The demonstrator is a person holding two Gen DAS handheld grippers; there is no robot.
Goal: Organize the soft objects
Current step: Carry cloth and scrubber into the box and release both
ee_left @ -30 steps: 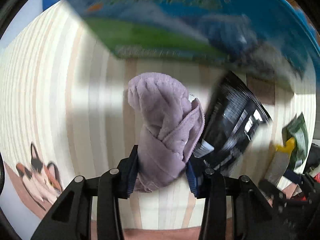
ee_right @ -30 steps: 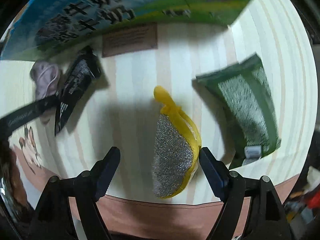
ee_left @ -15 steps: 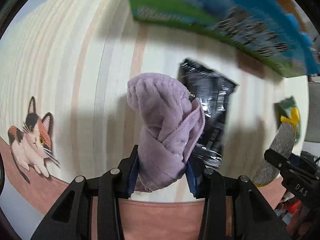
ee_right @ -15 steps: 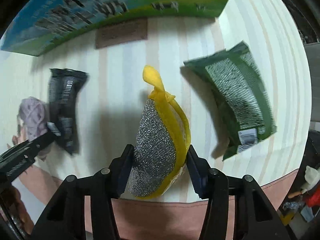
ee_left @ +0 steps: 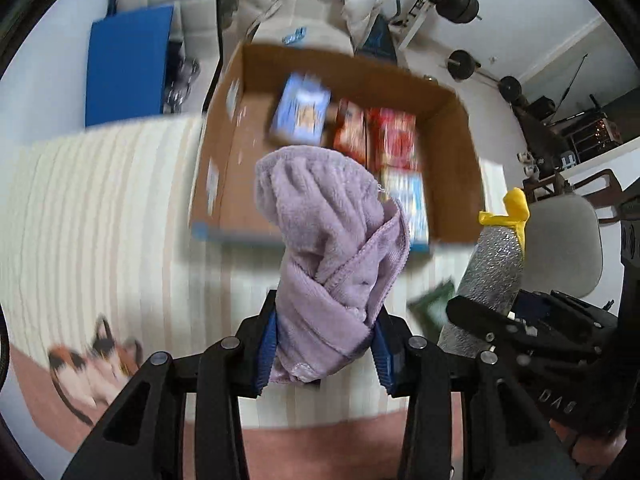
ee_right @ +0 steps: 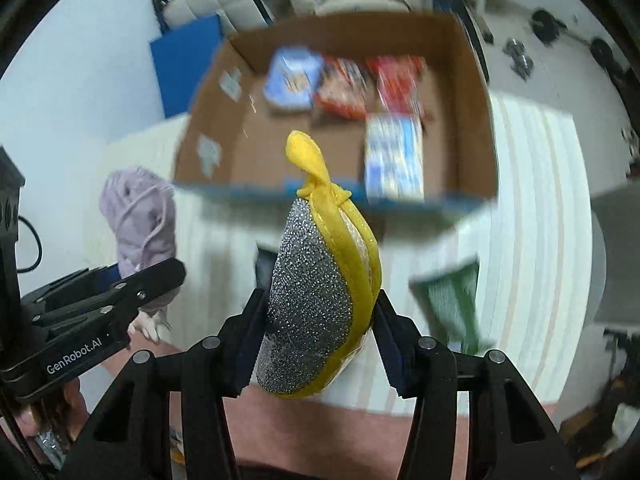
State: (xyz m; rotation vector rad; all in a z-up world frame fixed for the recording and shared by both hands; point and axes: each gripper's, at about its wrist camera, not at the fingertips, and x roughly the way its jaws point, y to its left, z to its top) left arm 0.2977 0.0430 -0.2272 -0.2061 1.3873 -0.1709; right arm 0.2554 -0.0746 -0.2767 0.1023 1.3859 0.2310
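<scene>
Jaws of the left gripper (ee_left: 324,344) clamp a lilac towel (ee_left: 332,248); those of the right gripper (ee_right: 318,340), just closed, clamp a silver-and-yellow scrubber (ee_right: 320,292). Both items hang above the striped worktop (ee_left: 100,208), before an open cardboard box (ee_right: 476,92).

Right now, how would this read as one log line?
left gripper: holds purple towel | right gripper: holds yellow scrubber | both near cardboard box

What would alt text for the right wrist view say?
Black tongs grip a silver and yellow scrubber above a striped mat. Behind it, an open cardboard box holds colourful packets; at left, other tongs hold a purple cloth.
</scene>
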